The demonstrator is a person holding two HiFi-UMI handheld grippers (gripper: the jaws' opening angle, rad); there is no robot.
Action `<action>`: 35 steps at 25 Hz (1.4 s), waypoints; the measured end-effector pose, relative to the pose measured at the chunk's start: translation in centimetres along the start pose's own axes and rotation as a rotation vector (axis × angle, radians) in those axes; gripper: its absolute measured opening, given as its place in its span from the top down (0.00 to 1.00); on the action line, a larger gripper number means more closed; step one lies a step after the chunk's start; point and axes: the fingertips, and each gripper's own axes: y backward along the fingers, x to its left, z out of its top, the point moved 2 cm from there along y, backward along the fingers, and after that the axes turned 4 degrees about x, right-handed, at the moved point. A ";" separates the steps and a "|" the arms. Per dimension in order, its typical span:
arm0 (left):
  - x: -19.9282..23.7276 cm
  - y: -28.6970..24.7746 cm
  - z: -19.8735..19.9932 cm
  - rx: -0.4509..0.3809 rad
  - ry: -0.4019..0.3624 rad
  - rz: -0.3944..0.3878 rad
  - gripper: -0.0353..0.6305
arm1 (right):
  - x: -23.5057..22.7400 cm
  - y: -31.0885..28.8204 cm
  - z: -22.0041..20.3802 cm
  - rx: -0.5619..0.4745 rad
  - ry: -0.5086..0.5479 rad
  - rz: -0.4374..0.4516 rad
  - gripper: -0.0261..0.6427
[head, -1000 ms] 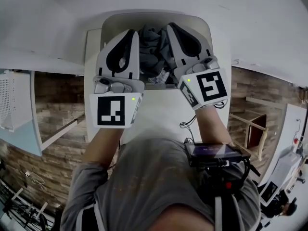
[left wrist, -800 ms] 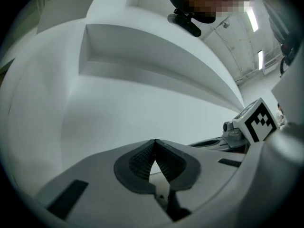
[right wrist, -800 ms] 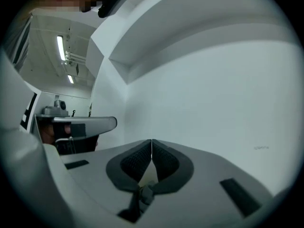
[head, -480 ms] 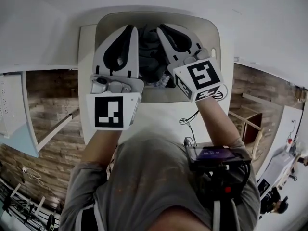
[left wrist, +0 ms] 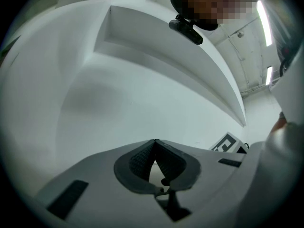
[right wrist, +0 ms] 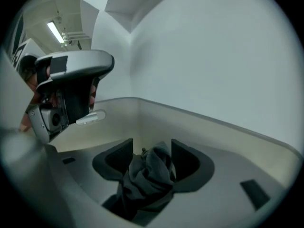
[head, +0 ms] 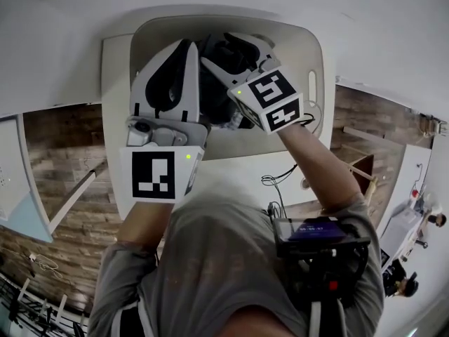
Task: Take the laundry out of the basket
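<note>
Grabbing cloth (right wrist: 145,175) in basket (head: 309,48) at 12. R gripper (right wrist: 152,148) jaws just opened, apart round it; L gripper (left wrist: 155,144) jaws together. Next: squeeze, lift.

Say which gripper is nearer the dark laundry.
Right. The right gripper, jaws just opened, straddles the dark laundry in the basket; the left gripper, shut, hovers beside it.

The basket (head: 316,55) sits on the table (head: 231,166) at its far edge, against the wall (head: 365,12). The laundry (right wrist: 145,179) lies inside the basket.
</note>
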 end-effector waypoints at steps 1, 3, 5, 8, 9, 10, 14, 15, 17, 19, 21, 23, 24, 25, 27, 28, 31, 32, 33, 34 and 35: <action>0.1 0.1 -0.1 -0.002 0.006 -0.003 0.94 | 0.1 -0.4 -0.4 0.021 0.008 0.001 0.57; 0.1 0.1 -0.1 -0.006 0.014 -0.010 0.94 | 0.0 -1.1 -1.1 0.055 0.011 0.004 0.56; 0.0 -0.1 -0.1 -0.010 0.021 -0.018 0.94 | -0.1 -1.5 -1.6 0.075 0.014 0.004 0.56; -0.3 -0.3 -0.2 -0.011 0.033 -0.029 0.94 | -0.5 -2.1 -2.5 0.123 0.024 -0.009 0.58; -0.4 -0.4 -0.3 -0.008 0.036 -0.032 0.94 | -0.8 -2.3 -3.1 0.152 0.026 -0.017 0.62; -0.5 -0.4 -0.4 -0.004 0.036 -0.035 0.94 | -1.1 -2.4 -3.7 0.182 0.026 -0.023 0.71; -0.7 -0.4 -0.4 0.008 0.029 -0.039 0.94 | -1.5 -2.2 -3.8 0.189 0.018 -0.024 0.91; -0.8 -0.4 -0.3 0.007 0.026 -0.040 0.94 | -1.5 -1.8 -3.4 0.169 0.014 -0.029 0.91; -1.1 -0.2 -0.1 0.006 0.019 -0.041 0.94 | -1.8 -1.0 -2.5 0.128 -0.003 -0.044 0.92; -1.3 0.1 0.2 0.007 0.006 -0.038 0.94 | -2.2 0.0 -1.8 0.085 -0.041 -0.055 0.92; -1.5 0.4 0.8 0.002 -0.013 -0.035 0.94 | -2.6 1.2 -1.0 0.036 -0.081 -0.062 0.92; -2.0 0.8 1.4 -0.006 -0.034 -0.036 0.94 | -2.9 2.6 -0.1 -0.016 -0.112 -0.072 0.92; -2.2 1.1 1.7 -0.011 -0.046 -0.035 0.94 | -3.0 3.3 0.4 -0.041 -0.124 -0.077 0.92; -2.5 1.3 2.1 -0.017 -0.060 -0.033 0.94 | -3.0 4.0 0.9 -0.065 -0.132 -0.083 0.92; -2.9 1.8 2.8 -0.027 -0.088 -0.025 0.94 | -3.0 5.3 2.0 -0.112 -0.134 -0.092 0.92; -3.1 2.0 3.2 -0.033 -0.097 -0.022 0.94 | -2.9 5.9 2.6 -0.134 -0.130 -0.095 0.92; -3.8 2.6 4.7 -0.061 -0.131 -0.018 0.94 | -2.5 7.9 4.7 -0.207 -0.115 -0.102 0.92; -4.1 2.8 5.1 -0.071 -0.147 -0.020 0.94 | -2.4 8.5 5.4 -0.232 -0.111 -0.103 0.92; -4.4 3.0 5.5 -0.079 -0.161 -0.022 0.94 | -2.3 9.2 6.2 -0.256 -0.105 -0.106 0.92; -4.7 3.3 5.8 -0.084 -0.171 -0.022 0.94 | -2.2 9.9 6.9 -0.278 -0.099 -0.110 0.92; -4.9 3.5 6.1 -0.088 -0.177 -0.022 0.94 | -2.1 10.7 7.5 -0.297 -0.092 -0.114 0.92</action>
